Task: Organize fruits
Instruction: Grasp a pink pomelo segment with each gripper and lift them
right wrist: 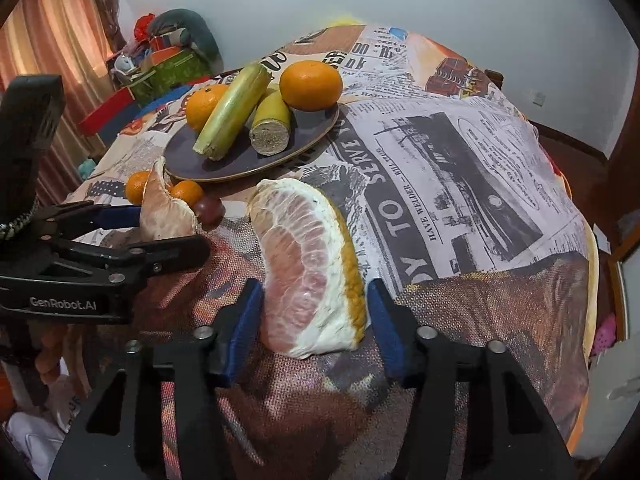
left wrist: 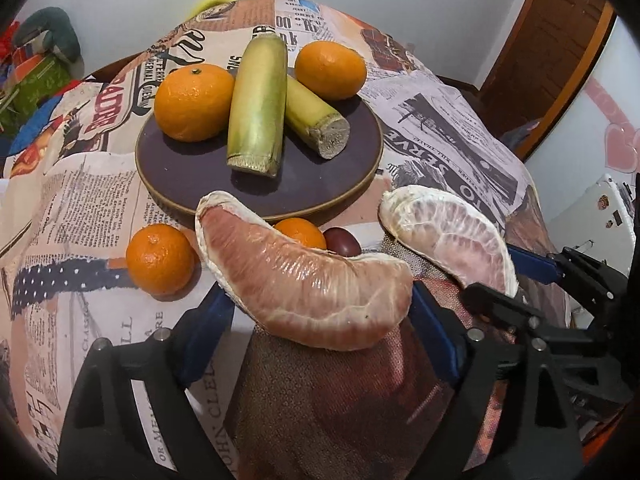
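Item, nearest: left claw [left wrist: 320, 300], blue pads closed on a pomelo segment [left wrist: 308, 276], peeled and pink, held crosswise just above the worktop [left wrist: 460, 128].

Item: right claw [right wrist: 314, 300], blue pads pressed to both flanks of a second pomelo segment [right wrist: 308, 264], this one keeping its white pith and a strip of yellow rind on the outer edge. The left claw's frame, seen from the right wrist camera, reads "GenRobot.AI".

Item, just beyond: two small mandarins [left wrist: 160, 258] and one dark red round fruit [left wrist: 343, 241], loose on the cloth, near the plate's front rim.

Item, further: dark round plate [left wrist: 352, 168], carrying two large oranges [left wrist: 194, 102] and two cut sugarcane lengths [left wrist: 258, 106], one leaning across the other. The front of the plate is bare.

Item, farthest: cluttered boxes [right wrist: 168, 66] past the worktop's edge; a wooden door [left wrist: 548, 36] to the right.

Step in hand, judged: carrying both segments to the plate. It is best done by lowering each onto the bare front part, clear of the cane so nothing rolls, with a light squeeze only, since the flesh is soft and may burst. The claws are best released one at a time and kept from crowding each other.

Legible writing on the newspaper-print cloth: "TO SERVE", "HAVE WELDER – WILL TRAVEL", "CLASS". Other print is too distorted to read.
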A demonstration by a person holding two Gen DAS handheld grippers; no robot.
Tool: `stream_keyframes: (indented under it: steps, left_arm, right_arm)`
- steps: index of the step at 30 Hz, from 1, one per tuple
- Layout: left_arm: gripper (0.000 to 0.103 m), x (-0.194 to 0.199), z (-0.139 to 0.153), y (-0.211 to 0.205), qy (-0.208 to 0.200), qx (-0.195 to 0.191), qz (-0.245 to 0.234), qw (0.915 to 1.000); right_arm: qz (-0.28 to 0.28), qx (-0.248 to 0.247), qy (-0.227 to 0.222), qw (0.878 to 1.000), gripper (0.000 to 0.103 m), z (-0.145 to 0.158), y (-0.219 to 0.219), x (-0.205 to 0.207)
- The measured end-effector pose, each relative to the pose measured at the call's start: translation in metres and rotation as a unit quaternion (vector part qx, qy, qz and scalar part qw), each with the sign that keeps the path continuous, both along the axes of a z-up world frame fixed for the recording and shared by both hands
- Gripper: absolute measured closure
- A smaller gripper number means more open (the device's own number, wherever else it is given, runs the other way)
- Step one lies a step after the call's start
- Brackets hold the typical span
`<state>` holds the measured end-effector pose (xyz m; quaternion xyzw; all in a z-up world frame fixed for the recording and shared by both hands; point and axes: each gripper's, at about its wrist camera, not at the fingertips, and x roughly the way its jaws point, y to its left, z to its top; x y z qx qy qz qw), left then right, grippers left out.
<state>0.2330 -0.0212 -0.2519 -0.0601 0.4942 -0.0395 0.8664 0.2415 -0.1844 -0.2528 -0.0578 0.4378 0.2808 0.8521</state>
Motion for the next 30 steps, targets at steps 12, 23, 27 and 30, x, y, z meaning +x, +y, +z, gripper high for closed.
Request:
stream_keyframes:
  steps: [12, 23, 27, 30]
  left_arm:
    - [0.018, -0.05, 0.015, 0.015, -0.019, 0.035, -0.067, 0.9969]
    - [0.019, -0.075, 0.033, 0.05, -0.044, 0.025, -0.018, 0.9986]
    - [0.019, -0.072, 0.041, 0.056, -0.055, 0.02, -0.009, 0.9982]
    - [0.019, -0.07, 0.046, 0.059, -0.064, 0.017, -0.003, 0.9978]
  right_arm:
    - [-0.009, 0.005, -0.001, 1.0, 0.058, 0.001, 0.001, -0.006]
    - [-0.013, 0.015, -0.011, 1.0, 0.062, 0.012, 0.006, -0.013]
    - [-0.014, 0.023, -0.022, 0.999, 0.063, 0.021, 0.007, -0.012]
    - [-0.013, 0.028, -0.033, 0.999, 0.064, 0.028, 0.01, -0.011]
